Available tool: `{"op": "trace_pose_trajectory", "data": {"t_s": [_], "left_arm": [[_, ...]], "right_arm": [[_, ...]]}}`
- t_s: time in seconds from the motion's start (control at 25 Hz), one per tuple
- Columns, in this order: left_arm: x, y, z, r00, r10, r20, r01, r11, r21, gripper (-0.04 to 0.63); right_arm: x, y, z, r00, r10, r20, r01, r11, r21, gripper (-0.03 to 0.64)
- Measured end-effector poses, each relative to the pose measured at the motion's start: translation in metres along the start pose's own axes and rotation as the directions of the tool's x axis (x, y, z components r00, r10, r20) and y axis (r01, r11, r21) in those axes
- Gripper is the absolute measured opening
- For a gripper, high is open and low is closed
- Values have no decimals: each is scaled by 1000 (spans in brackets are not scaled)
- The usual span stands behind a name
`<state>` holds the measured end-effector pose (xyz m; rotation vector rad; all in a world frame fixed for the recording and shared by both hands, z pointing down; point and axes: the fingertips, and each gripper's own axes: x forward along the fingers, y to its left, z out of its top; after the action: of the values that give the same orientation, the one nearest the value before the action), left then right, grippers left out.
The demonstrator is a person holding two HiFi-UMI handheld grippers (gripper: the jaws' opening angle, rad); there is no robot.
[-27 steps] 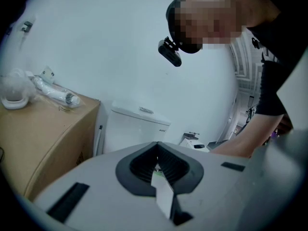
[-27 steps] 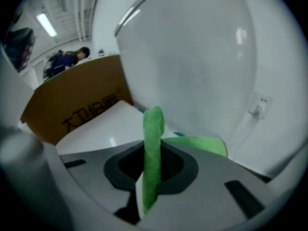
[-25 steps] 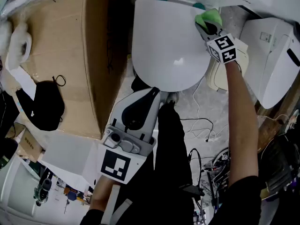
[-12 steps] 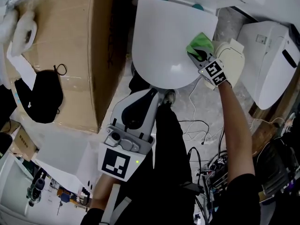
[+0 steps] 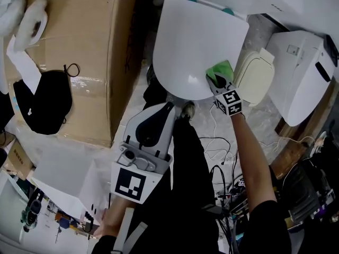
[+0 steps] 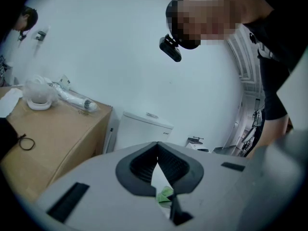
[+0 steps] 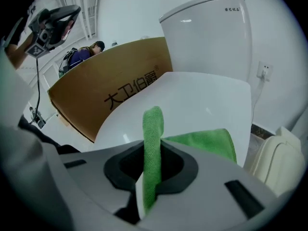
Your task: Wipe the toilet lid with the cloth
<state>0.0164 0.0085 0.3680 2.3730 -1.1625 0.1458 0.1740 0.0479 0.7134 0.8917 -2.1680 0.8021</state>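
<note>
The white toilet lid (image 5: 196, 41) lies closed, wide in the right gripper view (image 7: 202, 105). A green cloth (image 5: 220, 71) rests on the lid's near right edge; in the right gripper view a fold of the cloth (image 7: 153, 148) stands up between the jaws. My right gripper (image 5: 218, 81) is shut on that cloth and presses it to the lid. My left gripper (image 5: 165, 107) hangs low in front of the toilet, away from the lid, its jaws closed together with nothing held (image 6: 157, 160).
A brown cardboard box (image 5: 79, 52) stands left of the toilet, with a black mask (image 5: 45, 102) on it. A white cistern (image 7: 211, 32) rises behind the lid. A cream lid-like part (image 5: 254, 75) and a white appliance (image 5: 304, 73) sit right. Cables (image 5: 228, 142) trail over the floor.
My right gripper has dragged the green cloth from the lid's far right corner down along its right side to the near edge. The left gripper has stayed put.
</note>
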Motion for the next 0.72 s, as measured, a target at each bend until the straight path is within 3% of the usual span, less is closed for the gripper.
{"op": "trace_pose_trajectory", "data": {"t_s": [0.2, 0.48, 0.56, 0.72], "left_arm": [[-13, 15, 3, 999, 35, 18, -35, 999, 7, 8], [-34, 30, 3, 998, 67, 20, -67, 998, -6, 8], [-39, 32, 6, 997, 70, 28, -70, 998, 0, 8], [-50, 24, 15, 997, 62, 38, -62, 998, 12, 8]], "right_arm": [[14, 27, 3, 996, -81, 24, 76, 985, 158, 52], [59, 77, 33, 993, -101, 62, 75, 940, 333, 51], [77, 91, 47, 994, -74, 85, 32, 908, 418, 51], [98, 121, 82, 980, 33, 195, -144, 795, 590, 52]]}}
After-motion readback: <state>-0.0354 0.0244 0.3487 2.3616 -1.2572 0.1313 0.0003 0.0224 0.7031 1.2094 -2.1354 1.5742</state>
